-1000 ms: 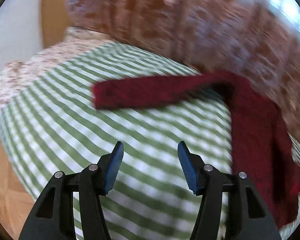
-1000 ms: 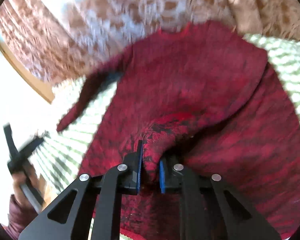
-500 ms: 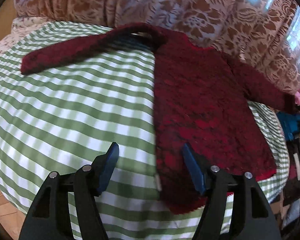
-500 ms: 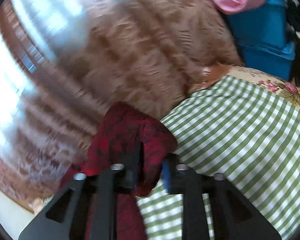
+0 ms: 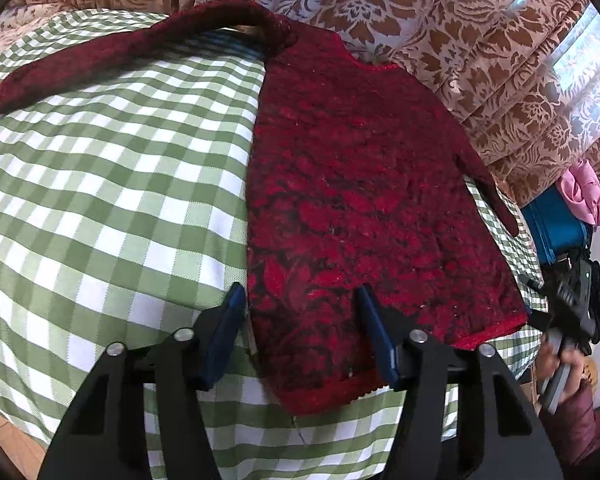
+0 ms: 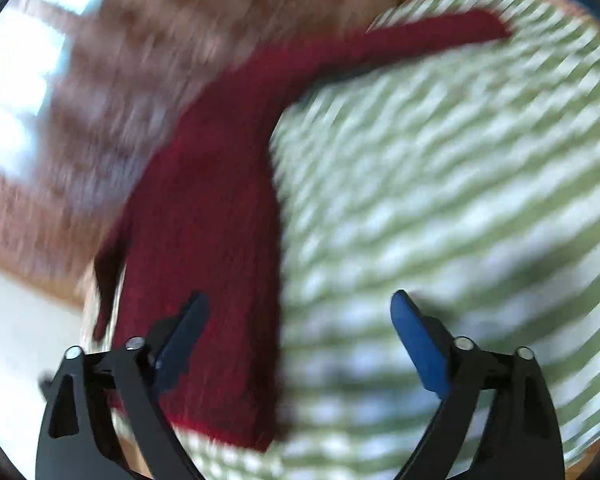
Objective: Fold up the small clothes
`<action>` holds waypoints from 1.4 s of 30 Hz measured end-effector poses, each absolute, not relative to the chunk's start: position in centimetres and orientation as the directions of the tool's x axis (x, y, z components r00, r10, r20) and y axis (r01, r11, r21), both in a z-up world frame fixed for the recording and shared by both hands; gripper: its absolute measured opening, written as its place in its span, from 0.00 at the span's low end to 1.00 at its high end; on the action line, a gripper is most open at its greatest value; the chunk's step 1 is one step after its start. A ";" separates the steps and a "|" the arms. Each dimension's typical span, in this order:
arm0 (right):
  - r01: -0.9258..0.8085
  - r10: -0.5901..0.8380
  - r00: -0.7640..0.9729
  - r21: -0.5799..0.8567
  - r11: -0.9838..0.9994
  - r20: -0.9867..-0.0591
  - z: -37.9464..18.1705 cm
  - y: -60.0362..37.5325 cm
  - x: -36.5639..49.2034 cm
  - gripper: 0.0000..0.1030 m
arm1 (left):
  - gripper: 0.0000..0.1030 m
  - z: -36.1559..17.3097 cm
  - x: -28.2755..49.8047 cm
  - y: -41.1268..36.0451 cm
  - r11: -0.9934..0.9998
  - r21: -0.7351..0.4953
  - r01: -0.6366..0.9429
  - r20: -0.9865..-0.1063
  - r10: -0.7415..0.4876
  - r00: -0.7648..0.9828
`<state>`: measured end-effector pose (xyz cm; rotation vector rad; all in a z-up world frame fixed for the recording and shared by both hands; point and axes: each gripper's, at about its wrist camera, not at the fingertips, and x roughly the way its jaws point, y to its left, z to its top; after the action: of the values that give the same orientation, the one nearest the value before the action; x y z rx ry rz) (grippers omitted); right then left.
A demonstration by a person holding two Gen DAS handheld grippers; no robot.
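**Sweater spread flat, both tools over its hem end**

The green-checked counter carries everything; places here are given relative to the red sweater on it. The sweater lies flat and unfolded, neckline towards the patterned curtain behind it, one sleeve stretched far out to the side, the other sleeve angled down along its opposite edge.

The left hand-held gripper hovers over the sweater's hem corner at a middling width, jaws closing, the side edge of the knit lying between them; the pads do not look to be pressing yet. The right hand-held gripper stands wide, jaws opening, nothing clamped. Its view is motion-blurred, with the sweater's edge under one blue pad and bare check under the other.

The risk: the left tool may pinch only the top layer, or catch the checked cloth beneath, so a lift would skew the fold. With the right tool still unsettled, a one-sided pull could drag the sweater askew.
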<state>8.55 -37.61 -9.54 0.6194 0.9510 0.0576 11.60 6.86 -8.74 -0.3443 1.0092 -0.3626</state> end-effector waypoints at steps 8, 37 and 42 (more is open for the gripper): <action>0.094 0.268 0.528 0.369 0.925 -0.806 -8.1 -31.5 8.4 0.19 | 0.17 -7.0 11.3 7.4 0.897 -0.405 0.178 -0.746 -0.437 0.502; -0.165 0.295 0.607 0.246 0.955 -0.738 -2.3 -23.0 8.2 0.80 | 0.67 -5.9 11.1 24.7 0.828 -0.477 -0.297 -0.743 -0.199 0.639; -0.233 0.302 0.594 0.200 0.952 -0.746 -4.6 -16.2 13.1 0.80 | 0.67 -6.8 14.8 31.4 0.708 -0.551 -0.441 -0.724 -0.143 0.675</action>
<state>13.05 -16.18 -4.56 0.0843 0.8821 0.3117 14.77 31.42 -6.77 -0.7858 0.8327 0.1887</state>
